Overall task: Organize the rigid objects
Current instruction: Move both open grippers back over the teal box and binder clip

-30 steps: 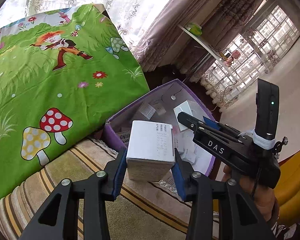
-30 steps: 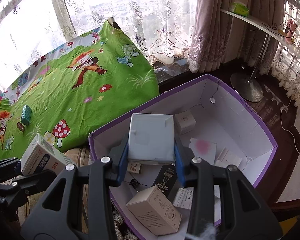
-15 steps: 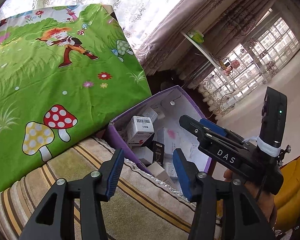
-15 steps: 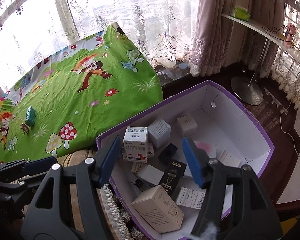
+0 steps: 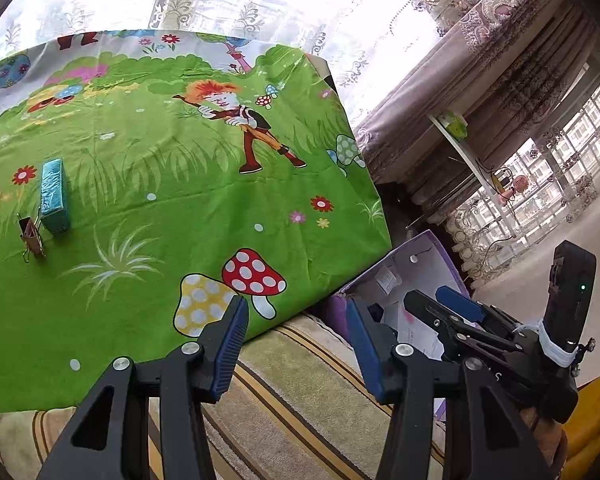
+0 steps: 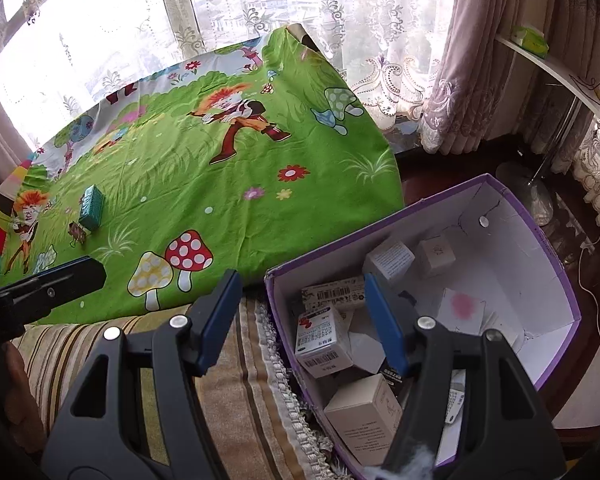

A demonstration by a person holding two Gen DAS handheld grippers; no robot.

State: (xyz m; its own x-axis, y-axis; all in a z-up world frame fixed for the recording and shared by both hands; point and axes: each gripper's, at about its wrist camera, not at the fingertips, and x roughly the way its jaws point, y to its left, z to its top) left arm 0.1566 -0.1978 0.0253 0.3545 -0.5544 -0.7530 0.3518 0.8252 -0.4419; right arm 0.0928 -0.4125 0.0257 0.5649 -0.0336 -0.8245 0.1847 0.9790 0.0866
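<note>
Green cartoon-printed cloth (image 6: 204, 184) covers the bench, smooth with soft creases, its mushrooms and a red-haired figure bright under lace curtains (image 6: 260, 4). Toward the cloth's left edge lies a teal box (image 5: 54, 196), a small rectangular block with a glittery, textured face, and touching its near end a brown binder clip (image 5: 31, 238) with wire handles, too small to read clearly. Along the bench's near edge a striped woven runner (image 6: 236, 392) shows in tan and brown, fringed where it meets the box. The left tongs (image 5: 296, 344) hang wide open above that near edge, ribbed blue pads bare, nothing between them. The right tongs (image 6: 302, 322) also gape wide with nothing gripped, one pad over the runner, the other over the purple cardboard box (image 6: 556, 264) at the bench's right corner. Its white interior holds a jumble of small cartons (image 6: 320, 340): white and cream cubes, one with a barcode label, a black pack half hidden behind the right pad, and a paper slip with a pink blot. The box's near wall is cut off by the tongs' black arms.
</note>
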